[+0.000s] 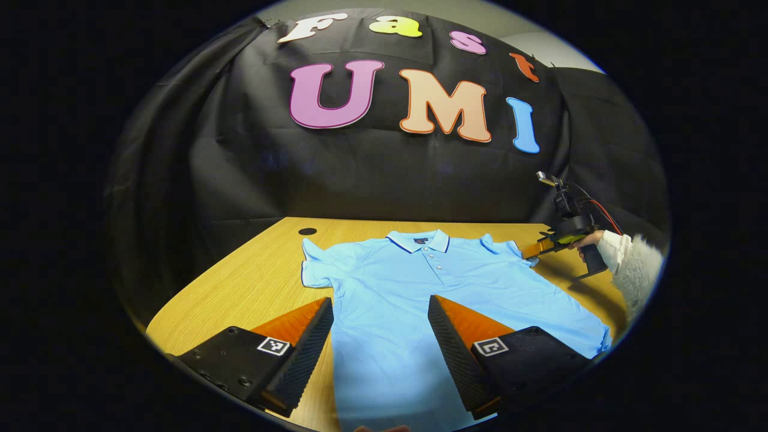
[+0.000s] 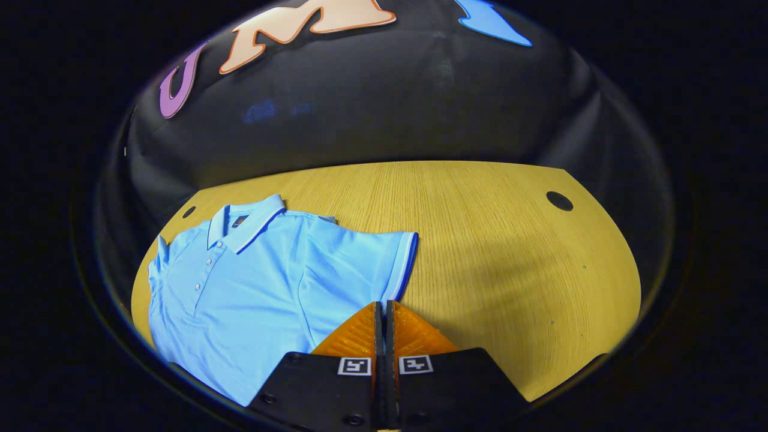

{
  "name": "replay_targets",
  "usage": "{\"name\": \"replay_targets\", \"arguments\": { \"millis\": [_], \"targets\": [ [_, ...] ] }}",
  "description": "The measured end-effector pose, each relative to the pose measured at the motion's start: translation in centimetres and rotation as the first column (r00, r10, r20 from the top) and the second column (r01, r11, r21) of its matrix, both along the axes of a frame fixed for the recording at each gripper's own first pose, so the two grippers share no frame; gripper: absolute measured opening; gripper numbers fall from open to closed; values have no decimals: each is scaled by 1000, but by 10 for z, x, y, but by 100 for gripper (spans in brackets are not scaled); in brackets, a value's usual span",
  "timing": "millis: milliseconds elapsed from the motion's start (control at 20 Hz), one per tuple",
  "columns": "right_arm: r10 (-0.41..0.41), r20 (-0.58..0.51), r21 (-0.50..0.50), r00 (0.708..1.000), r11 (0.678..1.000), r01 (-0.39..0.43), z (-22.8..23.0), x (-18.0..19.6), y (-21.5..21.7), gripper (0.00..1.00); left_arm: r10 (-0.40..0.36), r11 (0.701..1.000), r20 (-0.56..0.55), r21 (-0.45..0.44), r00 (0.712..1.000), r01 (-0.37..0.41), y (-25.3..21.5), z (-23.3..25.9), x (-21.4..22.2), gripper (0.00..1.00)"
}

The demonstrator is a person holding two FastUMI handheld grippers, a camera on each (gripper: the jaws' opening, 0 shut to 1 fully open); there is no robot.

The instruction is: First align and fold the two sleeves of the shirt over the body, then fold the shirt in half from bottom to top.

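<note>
Light blue, the shirt [image 1: 414, 294] lies flat on the wooden table [image 1: 252, 282] with its front up, its collar [image 1: 418, 241] pointing toward the black cloth wall [image 1: 360, 174] and its buttons closed. Both short sleeves are spread out to the sides, not folded over the body.

We hold the left gripper [image 1: 380, 321] over the lower part of the shirt. Its fingers [image 1: 306, 354] stand wide apart, and between them we see the blue cloth and a strip of table. They hold nothing.

In the left gripper view we also see the right gripper [image 1: 531, 250] farther off, at the right sleeve [image 1: 504, 247], with a hand [image 1: 591, 238] in a white fluffy cuff [image 1: 630, 264] behind it. Its tips are at the hem of that sleeve.

In the right gripper view the right gripper [image 2: 382, 309] has its fingers [image 2: 354, 333] pressed together, with only a thin line between them. They are just at the edge of the sleeve [image 2: 366, 264], near its dark blue and white hem. We cannot tell whether some cloth is caught between them or whether they only touch each other beside it.

To the right of the shirt in this view the table is bare wood, with a small dark round hole [image 2: 559, 200] near its far corner. Another such hole [image 1: 307, 231] is seen in the left gripper view, near the left sleeve [image 1: 318, 267].
</note>
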State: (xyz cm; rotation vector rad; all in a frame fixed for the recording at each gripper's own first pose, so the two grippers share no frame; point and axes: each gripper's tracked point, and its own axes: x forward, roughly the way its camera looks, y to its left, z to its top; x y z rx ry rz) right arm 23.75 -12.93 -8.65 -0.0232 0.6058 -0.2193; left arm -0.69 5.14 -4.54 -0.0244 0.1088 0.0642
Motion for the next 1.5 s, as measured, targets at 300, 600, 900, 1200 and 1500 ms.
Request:
{"name": "replay_targets", "arguments": {
  "millis": [300,600,900,1200,1500],
  "targets": [
    [78,169,190,983,976,-110,39,21,67,1,16,1000,6,7,1000,-16,6,2,-3,95],
    [212,209,430,955,857,-285,31,19,152,2,19,1000,14,-14,1000,-19,11,4,-4,95],
    [265,172,512,949,799,-316,10,16,186,2,34,998,1,-55,999,-33,20,0,-6,94],
    [335,176,545,925,750,-376,17,-4,211,58,3,983,-30,-183,1000,-9,29,-2,4,95],
    [386,234,397,893,800,-450,38,-40,217,97,25,990,-122,-133,992,-41,67,2,45,94]
  ]
}}
